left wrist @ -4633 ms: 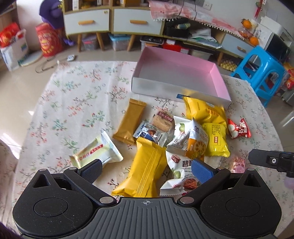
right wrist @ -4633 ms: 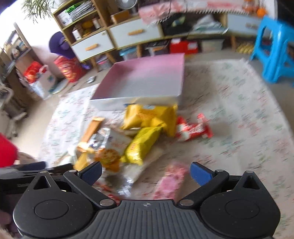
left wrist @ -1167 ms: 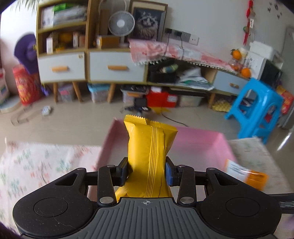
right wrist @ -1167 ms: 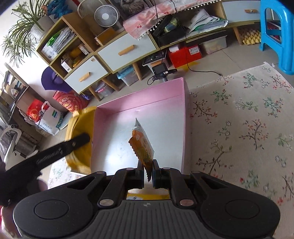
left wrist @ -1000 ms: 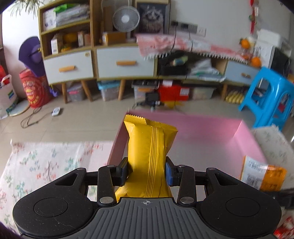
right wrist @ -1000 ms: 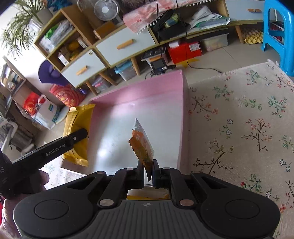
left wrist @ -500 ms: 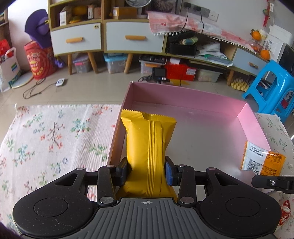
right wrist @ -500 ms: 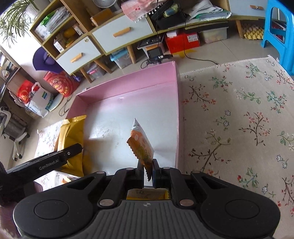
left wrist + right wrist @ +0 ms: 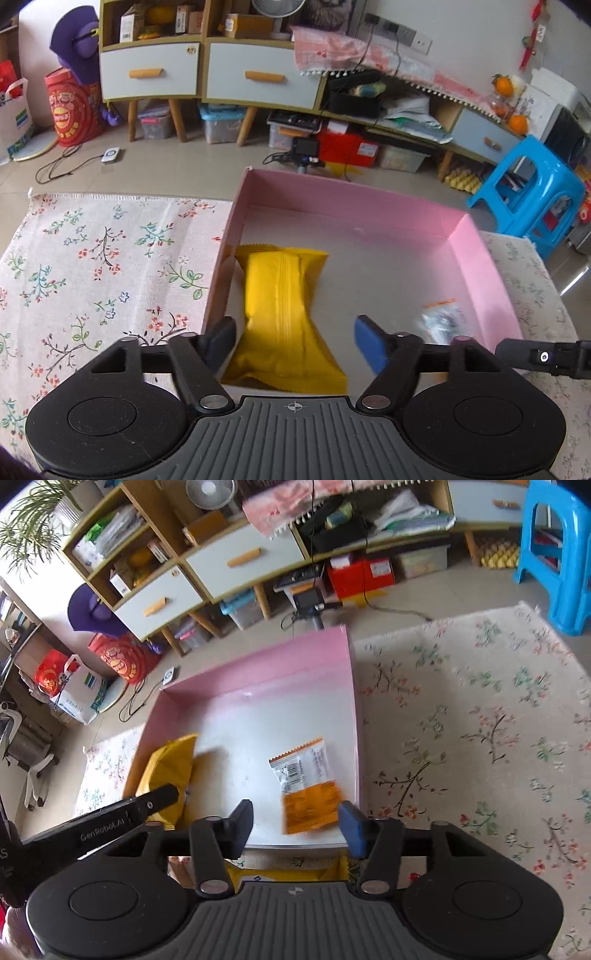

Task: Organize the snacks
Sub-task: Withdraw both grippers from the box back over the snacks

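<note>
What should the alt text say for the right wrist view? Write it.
The right tongs, jaws opening, hang over a pink box where an orange-and-white snack packet lies free. A yellow packet sits by the box's left wall, on a floral tablecloth.

Both snacks sitting in the pink box

The right gripper (image 9: 295,825) hangs over the pink box (image 9: 258,686) with its jaws opening, and the orange snack packet (image 9: 308,788) lies loose between them near the box's right wall. The yellow packet (image 9: 170,771) rests against the box's left wall, with the left gripper's finger (image 9: 122,812) across it.
</note>
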Action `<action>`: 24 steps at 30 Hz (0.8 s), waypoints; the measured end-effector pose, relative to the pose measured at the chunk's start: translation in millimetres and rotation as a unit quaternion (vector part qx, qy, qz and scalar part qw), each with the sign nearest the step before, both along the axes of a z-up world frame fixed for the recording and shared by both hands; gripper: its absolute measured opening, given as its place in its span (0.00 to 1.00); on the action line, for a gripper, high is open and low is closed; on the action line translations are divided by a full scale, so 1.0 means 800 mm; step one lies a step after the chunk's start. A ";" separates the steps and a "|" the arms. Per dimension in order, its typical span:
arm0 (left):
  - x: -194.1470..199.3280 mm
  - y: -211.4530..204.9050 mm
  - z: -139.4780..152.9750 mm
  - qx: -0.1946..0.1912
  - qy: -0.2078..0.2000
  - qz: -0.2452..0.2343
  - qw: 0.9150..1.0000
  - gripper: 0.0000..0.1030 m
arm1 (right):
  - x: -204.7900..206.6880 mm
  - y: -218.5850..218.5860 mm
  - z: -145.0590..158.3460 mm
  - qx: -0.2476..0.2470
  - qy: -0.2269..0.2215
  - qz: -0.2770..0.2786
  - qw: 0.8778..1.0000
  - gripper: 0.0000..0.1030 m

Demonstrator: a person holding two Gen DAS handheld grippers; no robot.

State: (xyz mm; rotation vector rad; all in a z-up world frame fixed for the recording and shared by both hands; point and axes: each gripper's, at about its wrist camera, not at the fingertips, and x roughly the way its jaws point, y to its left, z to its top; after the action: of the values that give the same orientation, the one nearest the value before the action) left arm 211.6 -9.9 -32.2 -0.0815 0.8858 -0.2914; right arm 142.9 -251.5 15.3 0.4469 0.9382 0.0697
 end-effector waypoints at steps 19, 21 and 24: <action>-0.094 0.004 0.051 0.010 -0.008 -0.017 1.000 0.91 | -0.088 -0.002 0.039 -0.028 -0.010 -0.026 0.999 0.76; -0.107 0.007 0.052 0.013 -0.008 -0.020 1.000 0.92 | -0.099 0.002 0.041 -0.033 -0.014 -0.023 0.999 0.79; -0.125 0.009 0.049 0.024 -0.006 -0.022 0.999 0.92 | -0.113 0.007 0.043 -0.035 -0.020 -0.018 0.999 0.80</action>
State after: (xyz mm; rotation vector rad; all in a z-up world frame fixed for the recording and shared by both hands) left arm 111.4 -2.6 7.1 -0.0161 0.8839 -0.3103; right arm 52.8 -245.6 49.4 0.3968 0.8893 0.0130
